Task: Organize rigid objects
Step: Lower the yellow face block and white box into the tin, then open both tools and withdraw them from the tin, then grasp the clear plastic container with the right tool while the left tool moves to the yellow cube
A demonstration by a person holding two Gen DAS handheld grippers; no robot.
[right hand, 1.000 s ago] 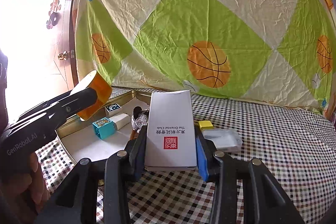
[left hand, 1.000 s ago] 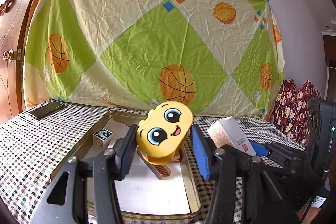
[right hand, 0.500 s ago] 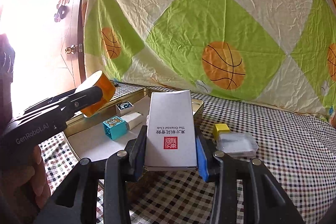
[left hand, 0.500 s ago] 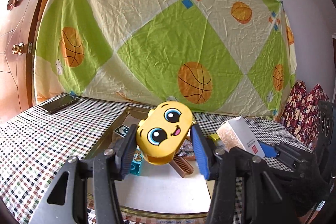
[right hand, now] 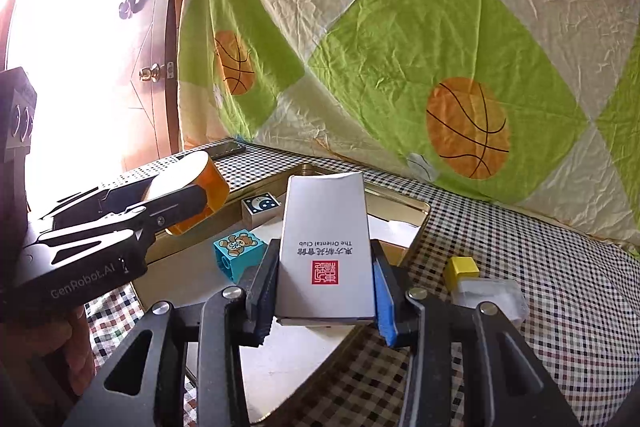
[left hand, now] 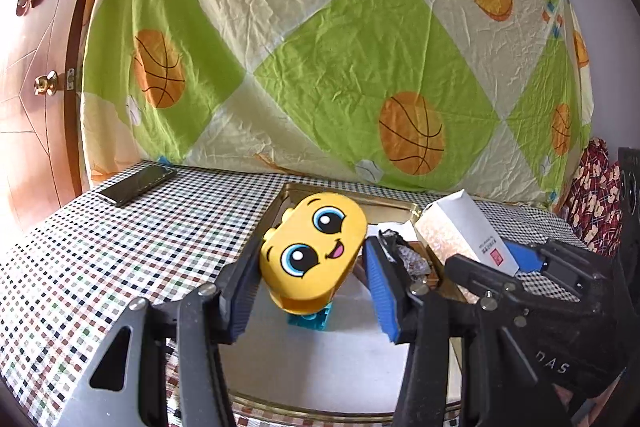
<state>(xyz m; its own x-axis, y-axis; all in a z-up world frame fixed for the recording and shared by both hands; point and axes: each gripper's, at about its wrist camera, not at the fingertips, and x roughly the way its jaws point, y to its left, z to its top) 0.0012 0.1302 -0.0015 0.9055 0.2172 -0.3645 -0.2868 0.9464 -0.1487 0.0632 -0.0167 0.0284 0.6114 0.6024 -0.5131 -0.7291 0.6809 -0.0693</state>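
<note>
Item 1: your left hand-held gripper (left hand: 310, 291), lower centre, clamps a glossy yellow plastic oval case with a cartoon face (left hand: 314, 247), hanging over the tray.

Item 2: your right hand-held gripper (right hand: 324, 291), lower centre, grips a smooth white cardboard box with a red seal (right hand: 325, 247).

Item 3: shallow gold metal tray (right hand: 416, 223), mid-frame, on the checked tabletop (right hand: 560, 267); holds a teal plastic bear block (right hand: 238, 253).

Step, by my reading: carrying both to the tray. Next: lower each onto bare liner.
</note>
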